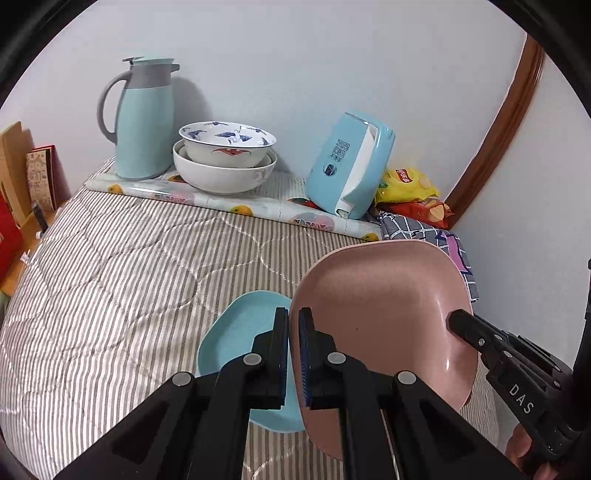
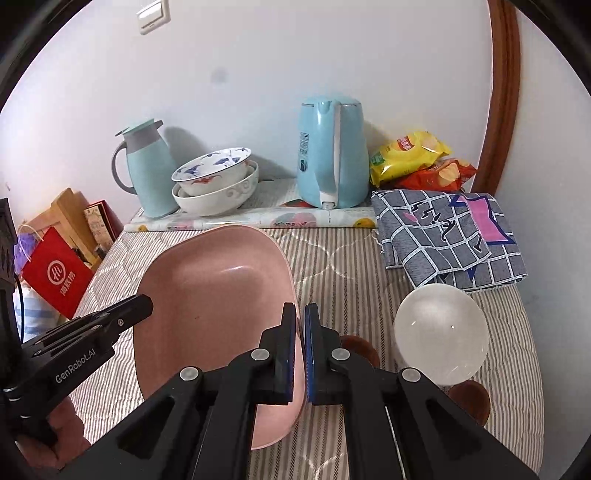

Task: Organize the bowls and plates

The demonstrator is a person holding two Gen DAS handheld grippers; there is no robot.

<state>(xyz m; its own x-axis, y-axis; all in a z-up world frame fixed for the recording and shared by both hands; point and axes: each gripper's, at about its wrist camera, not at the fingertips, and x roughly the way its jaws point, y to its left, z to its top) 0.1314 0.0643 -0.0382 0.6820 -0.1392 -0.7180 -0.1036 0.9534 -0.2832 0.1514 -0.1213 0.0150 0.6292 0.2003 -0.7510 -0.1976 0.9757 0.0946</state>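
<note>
Plain white wall (image 2: 332, 55) behind, evenly lit, soft shadows thrown on it. Light switch plate (image 2: 153, 14) high on the wall in the right wrist view. Curved brown wooden frame (image 2: 504, 92) runs up the right side. Surface is covered by a grey-and-white striped quilted cover (image 1: 129, 266). Along the wall edge lies a fruit-printed plastic sheet (image 1: 258, 206). Folded grey checked cloth (image 2: 443, 236) with a pink patch sits at the far right corner, snack bags (image 2: 417, 158) behind it against the wall. Off the left edge: red paper bag (image 2: 61, 273), wooden boards (image 2: 70, 214), a patterned box (image 1: 42, 177)
</note>
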